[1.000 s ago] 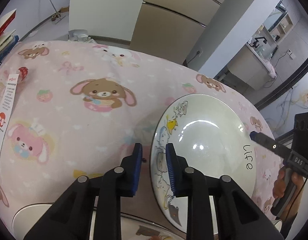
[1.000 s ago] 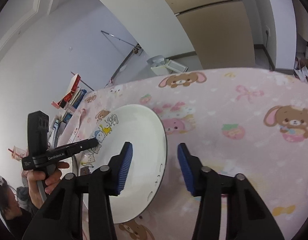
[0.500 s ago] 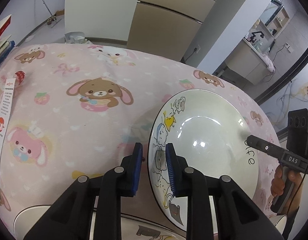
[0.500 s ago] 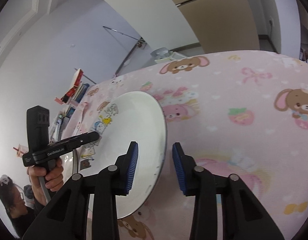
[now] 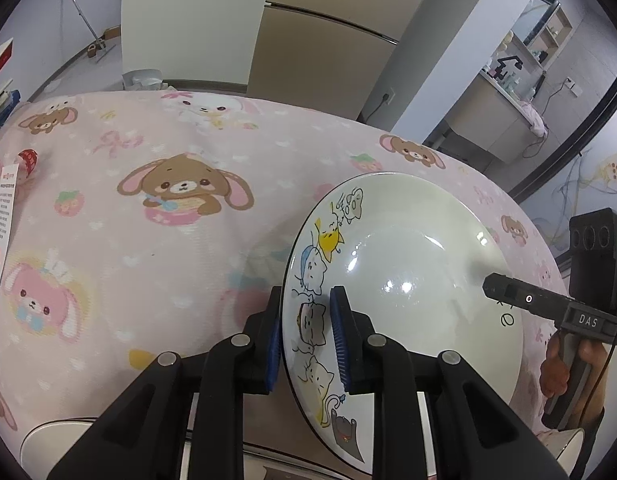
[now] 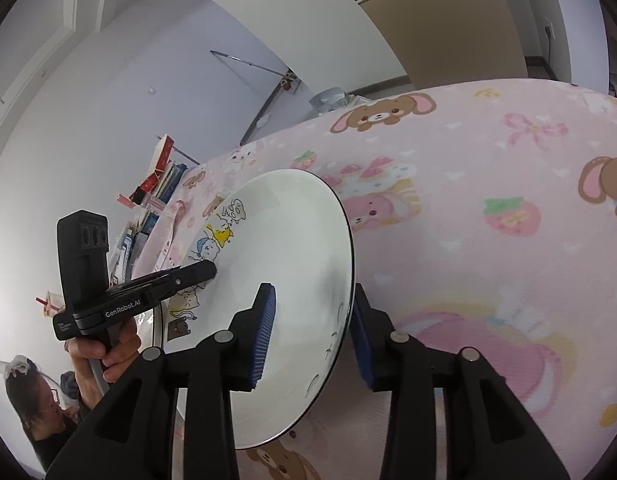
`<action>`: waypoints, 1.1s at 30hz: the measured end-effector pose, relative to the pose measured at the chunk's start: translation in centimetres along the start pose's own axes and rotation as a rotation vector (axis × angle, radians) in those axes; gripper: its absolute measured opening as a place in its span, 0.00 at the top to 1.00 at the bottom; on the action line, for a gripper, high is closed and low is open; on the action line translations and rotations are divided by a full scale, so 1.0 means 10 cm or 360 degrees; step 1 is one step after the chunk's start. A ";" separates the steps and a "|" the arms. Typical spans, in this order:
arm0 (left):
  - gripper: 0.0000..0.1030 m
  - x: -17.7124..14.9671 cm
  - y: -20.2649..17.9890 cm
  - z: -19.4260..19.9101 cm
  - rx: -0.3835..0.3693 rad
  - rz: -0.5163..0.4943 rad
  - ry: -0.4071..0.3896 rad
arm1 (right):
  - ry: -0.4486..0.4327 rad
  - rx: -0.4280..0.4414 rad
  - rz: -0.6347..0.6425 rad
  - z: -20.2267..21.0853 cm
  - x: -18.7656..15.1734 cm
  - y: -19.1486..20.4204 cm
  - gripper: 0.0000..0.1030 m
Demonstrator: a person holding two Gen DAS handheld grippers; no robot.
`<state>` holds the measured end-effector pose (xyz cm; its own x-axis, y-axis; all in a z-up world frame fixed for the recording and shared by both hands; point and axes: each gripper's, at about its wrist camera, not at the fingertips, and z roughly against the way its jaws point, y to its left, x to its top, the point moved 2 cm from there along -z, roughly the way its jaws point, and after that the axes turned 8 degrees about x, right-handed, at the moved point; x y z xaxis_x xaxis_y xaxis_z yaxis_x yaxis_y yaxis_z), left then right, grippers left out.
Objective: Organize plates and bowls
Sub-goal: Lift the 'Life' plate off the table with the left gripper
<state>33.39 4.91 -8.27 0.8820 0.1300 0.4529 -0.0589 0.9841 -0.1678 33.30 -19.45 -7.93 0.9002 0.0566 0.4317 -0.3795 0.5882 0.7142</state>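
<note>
A white plate point(image 5: 408, 280) with cartoon cats along its rim and black lettering is held tilted above the pink cartoon tablecloth point(image 5: 148, 200). My left gripper point(image 5: 304, 332) is shut on the plate's left rim. My right gripper point(image 6: 312, 336) is shut on the opposite rim of the plate point(image 6: 284, 264). Each gripper shows in the other's view: the right one point(image 5: 548, 304) and the left one point(image 6: 156, 288).
Another white dish point(image 5: 52, 440) lies under my left gripper at the bottom edge, with one more dish rim point(image 5: 564, 444) at the lower right. A paper strip point(image 5: 0, 216) lies at the table's left edge. Books point(image 6: 156, 188) are stacked beyond the table.
My right gripper has closed from wide open onto the plate's rim. The plate has tilted a little more upright between both grippers.
</note>
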 end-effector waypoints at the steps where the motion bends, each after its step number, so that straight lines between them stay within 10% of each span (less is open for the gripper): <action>1: 0.77 0.00 -0.01 0.00 0.0006 -0.0003 -0.0004 | -0.0008 0.0000 0.0005 0.00 0.00 0.00 0.67; 5: 0.79 0.00 0.02 0.00 0.0002 0.0041 -0.0020 | -0.0032 -0.0113 0.0038 -0.01 -0.01 -0.03 0.89; 33: 0.85 0.11 0.19 1.43 -0.0183 0.0155 -0.0582 | -0.0494 0.0010 0.0345 0.57 0.27 0.96 0.92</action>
<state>27.57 8.61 4.43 0.6490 0.2774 0.7084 -0.0632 0.9476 -0.3132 30.90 -18.26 3.25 0.6914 -0.0685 0.7192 -0.5565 0.5844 0.5906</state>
